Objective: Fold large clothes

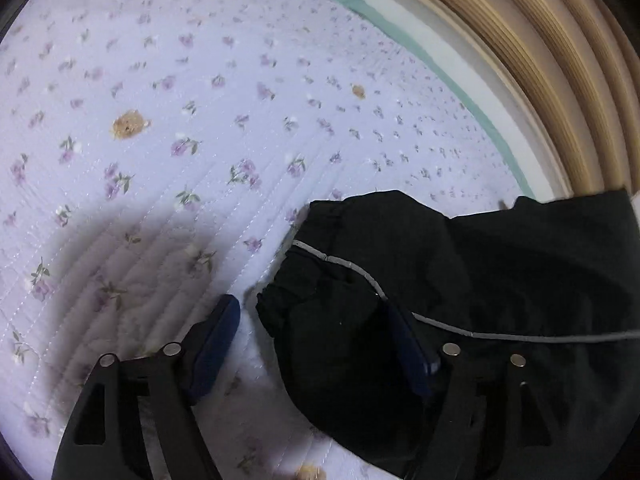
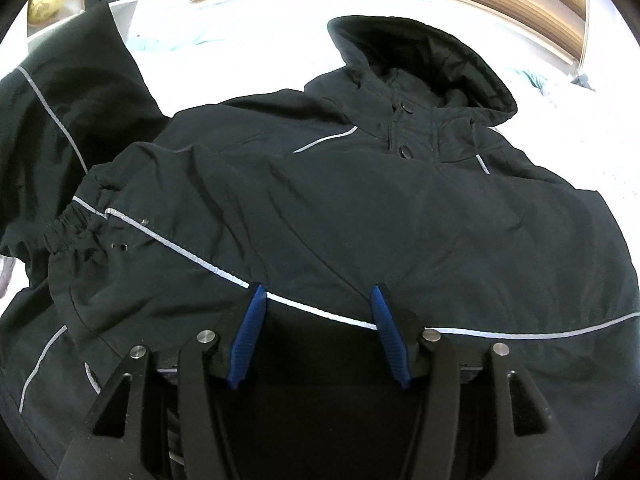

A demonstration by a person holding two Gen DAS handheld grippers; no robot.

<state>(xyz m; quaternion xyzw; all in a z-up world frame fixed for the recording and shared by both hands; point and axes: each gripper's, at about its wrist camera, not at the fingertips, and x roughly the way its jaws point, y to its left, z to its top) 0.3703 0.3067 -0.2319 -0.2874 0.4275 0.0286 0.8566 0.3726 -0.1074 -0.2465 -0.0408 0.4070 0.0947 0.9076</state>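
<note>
Right wrist view showed the right gripper (image 2: 316,300) and left gripper (image 1: 316,328) both open, empty, over a black hooded nylon jacket (image 2: 360,208); smoothing its folded sleeve (image 2: 160,232) flat seemed wise.

A: The bedspread (image 1: 168,92) looks soft and slightly blurred, with a dark shadow (image 1: 132,248) low on the left.

B: The right wrist view is sharper, but the bed (image 2: 248,60) is blown out white; both views bend at the rims.

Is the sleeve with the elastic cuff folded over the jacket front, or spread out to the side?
Folded over: the sleeve lies across the jacket front, its cuff at the left edge.
</note>
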